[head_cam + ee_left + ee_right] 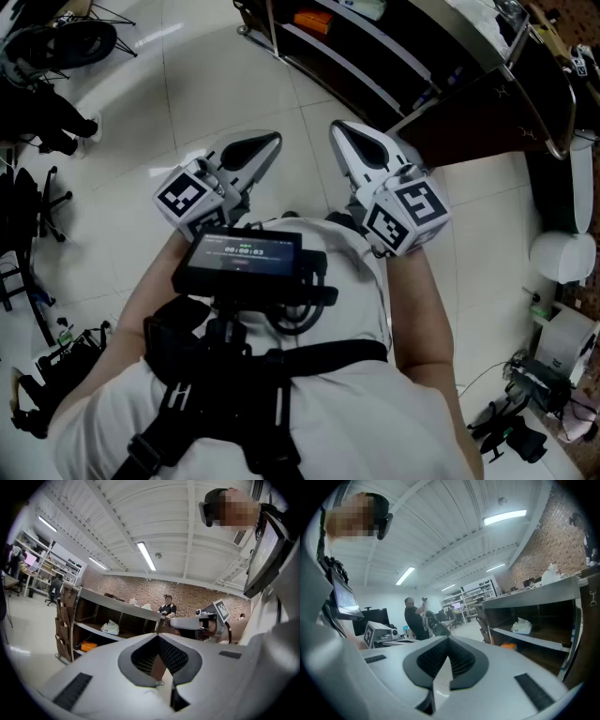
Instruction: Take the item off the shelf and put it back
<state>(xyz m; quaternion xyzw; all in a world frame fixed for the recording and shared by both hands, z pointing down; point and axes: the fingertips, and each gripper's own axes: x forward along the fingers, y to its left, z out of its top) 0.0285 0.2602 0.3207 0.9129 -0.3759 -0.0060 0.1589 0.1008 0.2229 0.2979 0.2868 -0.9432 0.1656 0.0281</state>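
Note:
A dark metal shelf unit (394, 66) stands on the floor ahead of me, at the top of the head view. On its middle shelf lie a white crumpled bag (110, 628) and, one level lower, an orange box (311, 21). The right gripper view shows the same bag (520, 626) and orange box (508, 646). My left gripper (255, 150) and right gripper (358, 145) are held side by side near my chest, well short of the shelf. Each has its jaws shut, tips together, with nothing between them.
A small screen (246, 258) hangs on my chest harness. An office chair (28, 202) and tripod gear stand at the left, and a white cylinder (562, 255) and cables at the right. One person (415, 618) stands in the room; another (167, 606) is behind the shelf.

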